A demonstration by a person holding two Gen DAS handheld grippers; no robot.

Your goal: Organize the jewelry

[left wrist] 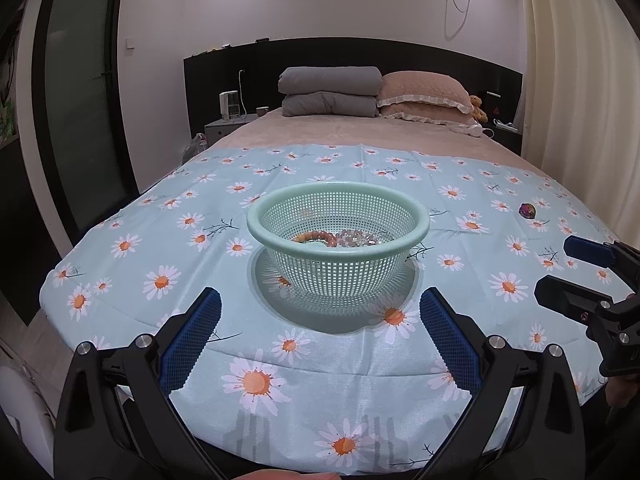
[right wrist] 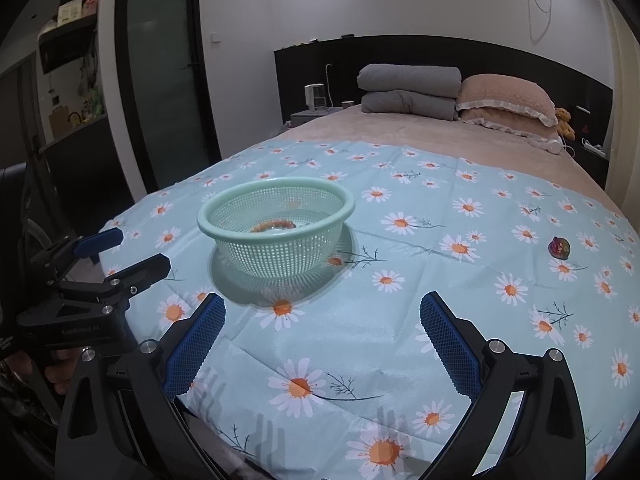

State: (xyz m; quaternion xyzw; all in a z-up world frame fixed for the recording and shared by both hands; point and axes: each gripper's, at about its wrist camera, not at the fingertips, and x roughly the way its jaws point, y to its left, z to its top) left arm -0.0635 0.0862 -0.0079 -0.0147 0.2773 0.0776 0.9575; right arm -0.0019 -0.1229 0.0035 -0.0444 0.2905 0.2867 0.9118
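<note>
A pale green mesh basket (left wrist: 338, 200) stands on the daisy-print cloth (left wrist: 280, 360), with beaded bracelets (left wrist: 336, 237) lying in its bottom. It also shows in the right wrist view (right wrist: 276, 192), with the beads (right wrist: 274, 225) inside. A small iridescent jewelry piece (left wrist: 527, 211) lies on the cloth to the right, apart from the basket; it also shows in the right wrist view (right wrist: 559, 247). My left gripper (left wrist: 320, 320) is open and empty, just short of the basket. My right gripper (right wrist: 322, 328) is open and empty, right of the basket and near the cloth's front edge.
The cloth covers the foot of a bed (left wrist: 360, 128). Folded grey blankets (left wrist: 330, 90) and a pink pillow (left wrist: 424, 94) lie at the headboard. A nightstand (left wrist: 228, 124) stands at the left. The right gripper shows in the left wrist view (left wrist: 568, 268); the left gripper shows in the right wrist view (right wrist: 132, 252).
</note>
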